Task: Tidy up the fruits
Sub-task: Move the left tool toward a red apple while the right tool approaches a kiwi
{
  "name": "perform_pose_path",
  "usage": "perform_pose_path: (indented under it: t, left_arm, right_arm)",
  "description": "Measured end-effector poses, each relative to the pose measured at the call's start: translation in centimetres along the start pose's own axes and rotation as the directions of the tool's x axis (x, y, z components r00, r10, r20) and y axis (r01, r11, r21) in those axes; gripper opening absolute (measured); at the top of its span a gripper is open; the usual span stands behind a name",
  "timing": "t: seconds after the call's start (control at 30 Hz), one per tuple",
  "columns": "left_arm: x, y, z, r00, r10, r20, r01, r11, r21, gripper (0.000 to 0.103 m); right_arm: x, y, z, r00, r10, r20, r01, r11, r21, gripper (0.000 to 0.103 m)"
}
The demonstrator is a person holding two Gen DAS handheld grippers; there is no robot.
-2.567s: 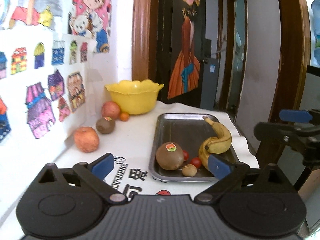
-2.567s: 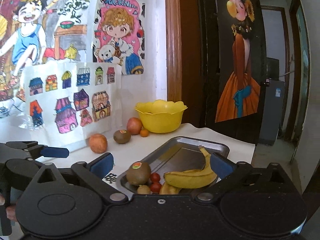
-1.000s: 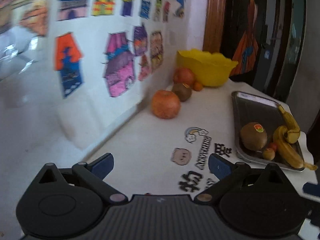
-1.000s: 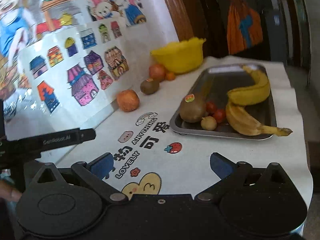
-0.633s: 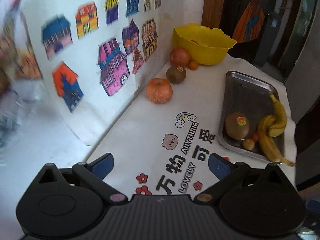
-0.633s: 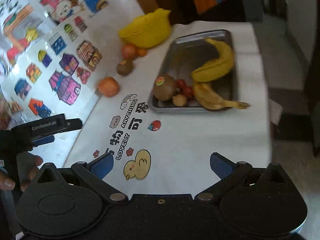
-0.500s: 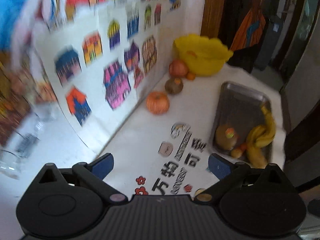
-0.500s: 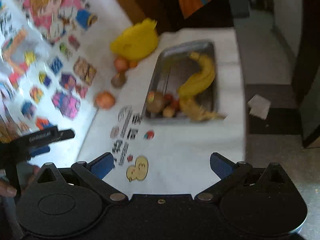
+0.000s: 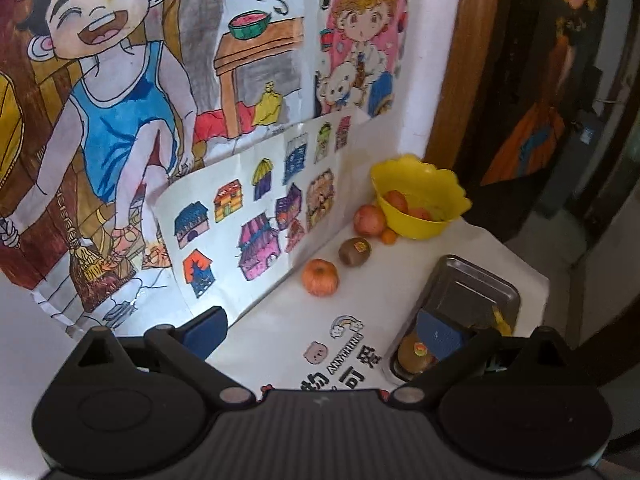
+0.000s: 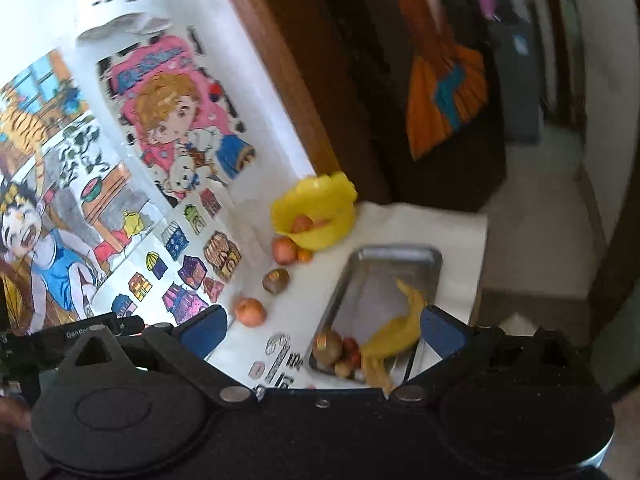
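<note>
Left wrist view: left tool (image 9: 322, 326) wide open, empty, high above table (image 9: 404, 280). Right tool (image 10: 320, 330) same, nothing held. Loose fruit along wall: apple (image 9: 320, 277), kiwi (image 9: 354, 252), second apple (image 9: 369, 221), small orange (image 9: 387, 236) beside yellow bowl (image 9: 444, 196). Tray (image 10: 400, 258) holds kiwi, bananas (image 10: 400, 330), small red fruit. Judgement: descend on nearest apple, straddle widest part, close gently. Readable on table cloth: "ANYTHING"; other print blurred.
</note>
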State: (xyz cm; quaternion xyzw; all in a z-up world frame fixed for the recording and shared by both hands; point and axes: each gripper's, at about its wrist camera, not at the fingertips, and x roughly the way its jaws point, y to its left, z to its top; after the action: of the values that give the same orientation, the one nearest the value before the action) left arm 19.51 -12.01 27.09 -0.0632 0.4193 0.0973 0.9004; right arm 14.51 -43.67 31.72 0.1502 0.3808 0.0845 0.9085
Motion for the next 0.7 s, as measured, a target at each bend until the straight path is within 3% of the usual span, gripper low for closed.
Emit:
perform_pose_path:
  t: [0.27, 0.53, 0.7]
  left_arm:
    - [8.2, -0.1, 0.4, 0.998, 0.019, -0.060, -0.016, 0.999, 0.039, 0.103]
    - [21.0, 0.0, -1.9, 0.999, -0.028, 0.026, 0.022, 0.976, 0.218, 0.103]
    - [27.0, 0.4, -2.7, 0.996, -0.076, 0.046, 0.061, 0.962, 0.267, 0.102]
  right_arm:
    - [8.4, 1.9, 1.6, 1.000, 0.004, 0.007, -0.002, 0.958, -0.287, 0.102]
    - [23.1, 3.1, 0.7, 0.997, 0.056, -0.056, -0.070, 0.951, -0.301, 0.102]
    - [31.6, 5.1, -0.8, 0.993, 0.095, -0.064, -0.110, 0.945, -0.308, 0.102]
